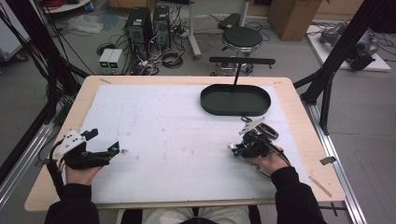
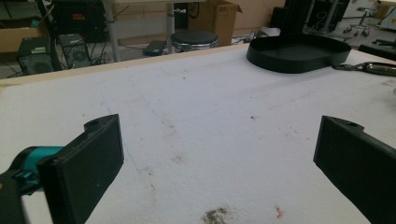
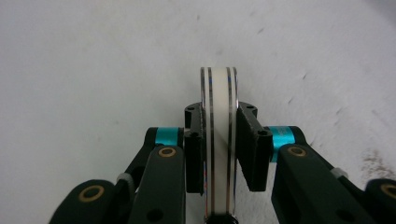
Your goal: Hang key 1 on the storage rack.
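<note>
- Gripping a white disc-shaped thing (image 3: 218, 140) edge-on, the right tongs (image 3: 219, 140) had both black pads pressed flat against its two faces, so they were closed down on it with only the disc's thickness between them.
- The disc looked like a thick white ring or roll with thin dark stripes running round its rim; I couldn't tell what it actually was.
- It stood upright between the pads in the right gripper view, poking out past them toward 12 o'clock, with the white bench cover behind it.
- In the high view the right tongs (image 1: 235, 149) sat at about 4 o'clock on the bench (image 1: 299, 140), near the front edge, pointing toward 9 o'clock.
- The left tongs (image 1: 116, 149) were over at about 8 o'clock, wide open with nothing between them; the left gripper view just had bare, slightly stained white cover (image 2: 196, 116) between the two pads.
- A black oval tray (image 1: 236, 100) sat at roughly 1 o'clock on the bench, well apart from both tongs.
- Some small metal thing (image 1: 261, 127) lay between the tray and the right hand (image 1: 268, 161), too small to make out.
</note>
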